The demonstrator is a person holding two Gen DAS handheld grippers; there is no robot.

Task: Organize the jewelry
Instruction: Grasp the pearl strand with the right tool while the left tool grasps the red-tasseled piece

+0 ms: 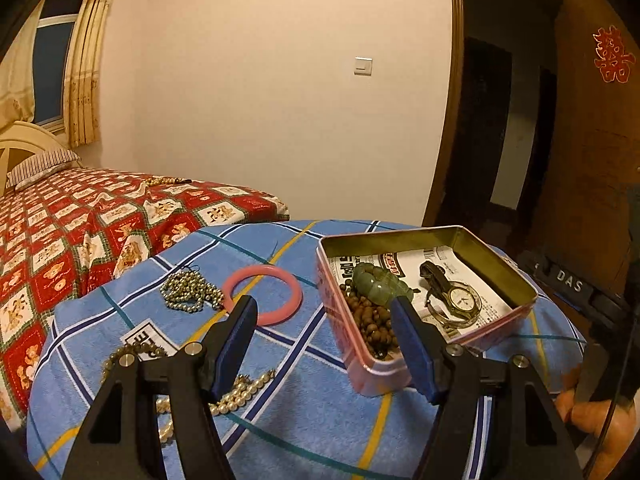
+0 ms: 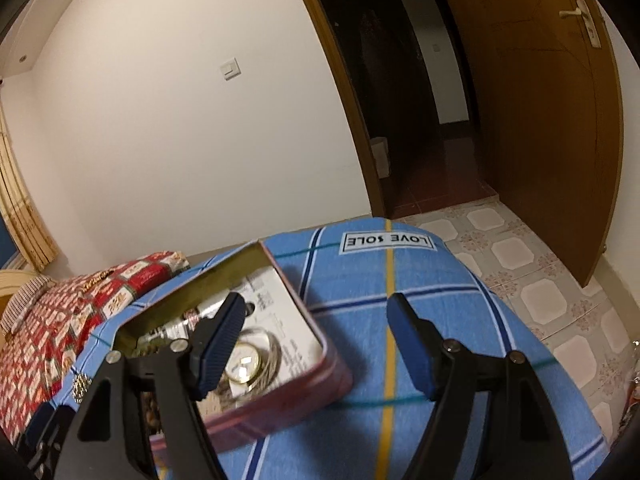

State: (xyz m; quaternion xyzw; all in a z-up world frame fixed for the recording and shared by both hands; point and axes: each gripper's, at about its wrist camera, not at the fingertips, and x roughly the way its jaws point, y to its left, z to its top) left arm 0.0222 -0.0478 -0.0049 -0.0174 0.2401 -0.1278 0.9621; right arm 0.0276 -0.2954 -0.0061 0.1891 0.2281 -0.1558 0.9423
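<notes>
Blue plaid cloth covers the surface (image 1: 304, 360). From the left wrist, the left gripper (image 1: 326, 320) hangs released; the pink bangle (image 1: 262, 294) lies just beyond its left finger, and the pink tin (image 1: 372, 372) with a watch (image 1: 460, 300) sits by its right finger. From the right wrist, the right gripper (image 2: 314, 320) is also spread wide, holding nothing, its left finger over the tin (image 2: 304, 392).
</notes>
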